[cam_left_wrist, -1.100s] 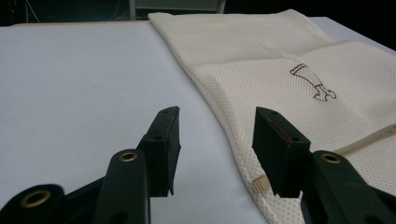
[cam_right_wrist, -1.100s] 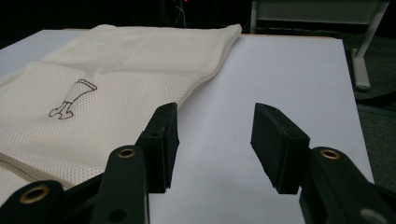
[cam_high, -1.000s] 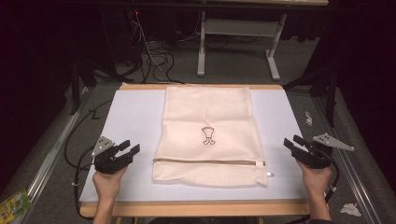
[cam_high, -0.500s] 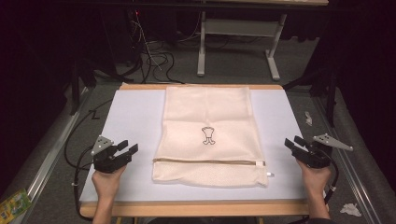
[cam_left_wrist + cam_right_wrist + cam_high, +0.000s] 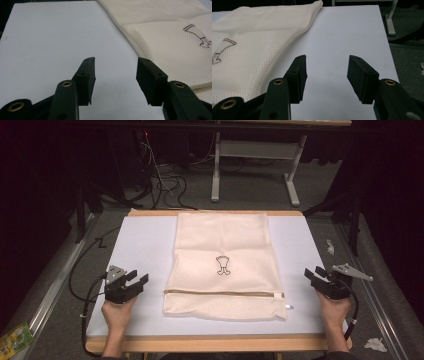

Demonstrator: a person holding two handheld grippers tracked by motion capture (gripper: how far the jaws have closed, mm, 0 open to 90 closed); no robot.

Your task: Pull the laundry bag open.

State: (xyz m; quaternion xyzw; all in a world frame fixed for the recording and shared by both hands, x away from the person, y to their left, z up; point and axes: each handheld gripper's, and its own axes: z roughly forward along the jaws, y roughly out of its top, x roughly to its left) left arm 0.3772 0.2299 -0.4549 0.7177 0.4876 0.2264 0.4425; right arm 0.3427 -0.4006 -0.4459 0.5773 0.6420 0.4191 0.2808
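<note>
Hardly anything has shifted since the earlier frames: our two hands sit where they sat, one at each side of the table [image 5: 145,245], and the cream mesh bag [image 5: 222,245] lies flat in the middle as before. Our right gripper [image 5: 316,276] has just been opening its jaws a little further, with nothing between them; our left gripper [image 5: 139,281] likewise stands open and empty, apart from the cloth. In the left gripper view the bag [image 5: 165,32] lies just to the right of the jaws; in the right gripper view it [image 5: 249,50] lies to their left. We judge the bag light, soft and limp, likely to sag and fold when lifted. Its zipper [image 5: 225,293] runs across near the closer edge. We would pinch the two near corners, or the side hems, thin enough to slip between the pads.
</note>
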